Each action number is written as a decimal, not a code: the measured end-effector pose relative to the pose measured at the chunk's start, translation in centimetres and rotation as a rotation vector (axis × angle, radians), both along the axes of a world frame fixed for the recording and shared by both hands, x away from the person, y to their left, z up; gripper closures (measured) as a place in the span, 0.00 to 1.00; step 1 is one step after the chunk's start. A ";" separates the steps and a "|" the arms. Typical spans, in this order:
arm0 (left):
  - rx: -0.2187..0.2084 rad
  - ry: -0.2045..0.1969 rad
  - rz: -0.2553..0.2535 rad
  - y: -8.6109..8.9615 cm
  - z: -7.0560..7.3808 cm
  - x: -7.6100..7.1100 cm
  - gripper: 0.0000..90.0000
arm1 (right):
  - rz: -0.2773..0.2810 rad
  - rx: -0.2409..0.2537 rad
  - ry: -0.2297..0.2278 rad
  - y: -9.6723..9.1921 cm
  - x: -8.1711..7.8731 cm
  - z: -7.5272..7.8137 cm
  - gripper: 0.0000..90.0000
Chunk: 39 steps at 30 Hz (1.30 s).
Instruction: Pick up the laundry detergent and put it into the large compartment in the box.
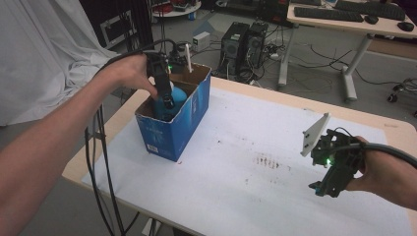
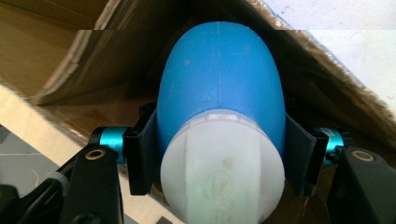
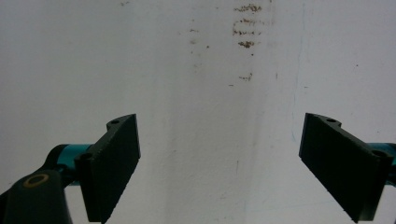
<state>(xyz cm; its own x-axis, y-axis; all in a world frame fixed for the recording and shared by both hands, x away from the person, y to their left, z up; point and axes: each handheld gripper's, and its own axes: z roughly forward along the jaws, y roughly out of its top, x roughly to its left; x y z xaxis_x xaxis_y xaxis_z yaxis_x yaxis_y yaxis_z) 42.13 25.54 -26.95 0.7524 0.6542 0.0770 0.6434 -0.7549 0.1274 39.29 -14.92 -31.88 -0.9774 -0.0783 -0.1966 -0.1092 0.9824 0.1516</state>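
Your left gripper reaches down into the open blue cardboard box at about ten o'clock on the white mat, its jaws closed against both sides of a blue bulb with a white end. Your right gripper hangs over the bare mat near four o'clock, jaws spread wide and holding nothing, with brown specks on the mat just ahead.

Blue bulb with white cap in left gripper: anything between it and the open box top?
Nothing visible. The left gripper clamps the blue rubber bulb inside the open blue cardboard box; flaps stand clear.
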 end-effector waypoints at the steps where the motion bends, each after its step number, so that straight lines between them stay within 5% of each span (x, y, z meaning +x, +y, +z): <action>1: 0.001 0.003 -0.001 0.0 -0.2 0.0 0.43 | 0.000 -0.001 0.002 0.0 0.0 -0.1 0.13; 39: -0.006 -0.021 -0.005 0.2 0.0 -0.3 0.37 | 0.010 -0.005 0.009 0.5 -0.1 -0.5 0.13</action>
<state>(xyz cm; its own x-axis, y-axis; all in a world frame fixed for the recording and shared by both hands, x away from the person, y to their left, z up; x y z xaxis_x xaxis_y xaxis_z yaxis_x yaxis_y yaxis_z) 41.87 25.73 -26.92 0.7542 0.6506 0.0889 0.6365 -0.7576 0.1449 39.21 -14.39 -32.35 -0.9782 -0.0893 -0.1873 -0.1179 0.9820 0.1475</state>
